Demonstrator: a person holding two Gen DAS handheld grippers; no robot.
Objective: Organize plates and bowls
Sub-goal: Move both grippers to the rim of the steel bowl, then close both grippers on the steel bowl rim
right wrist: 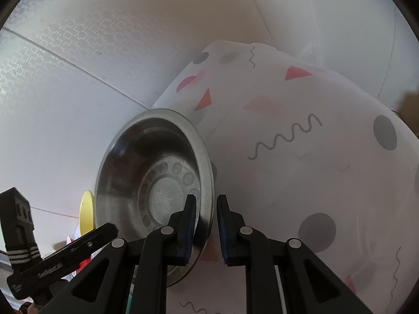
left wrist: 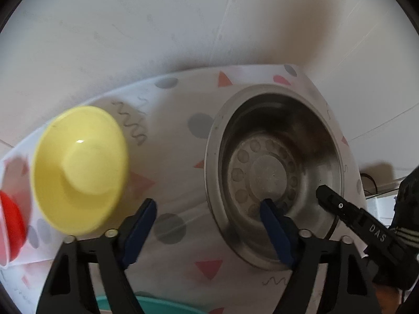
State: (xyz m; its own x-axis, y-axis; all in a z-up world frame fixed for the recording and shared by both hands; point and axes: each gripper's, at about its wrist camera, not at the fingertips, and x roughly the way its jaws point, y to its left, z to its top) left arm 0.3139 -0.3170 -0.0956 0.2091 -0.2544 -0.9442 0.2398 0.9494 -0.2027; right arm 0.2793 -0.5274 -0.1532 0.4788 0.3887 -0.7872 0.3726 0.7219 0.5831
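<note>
1. The steel bowl (right wrist: 154, 183) is tilted up on the patterned cloth (right wrist: 301, 157), and everything else is placed from it. Its near rim is gripped by the right gripper (right wrist: 205, 209), whose narrow fingers (right wrist: 189, 217) pinch the rim, one inside the bowl and one outside.
2. The lower edge of the bowl is hidden behind those fingers in the right wrist view.
3. The left gripper (left wrist: 209, 209) stands wide, holding nothing. One blue finger (left wrist: 271, 217) is over the bowl's floor; the other is outside it, over the cloth.
4. A yellow bowl (left wrist: 81, 168) lies upside down well to the left of the steel bowl, blurred.
5. Farther left a red thing (left wrist: 10, 225) is cut off by the frame; its kind cannot be told.
6. A teal rim (left wrist: 157, 304) shows below the steel bowl, mostly hidden.
</note>
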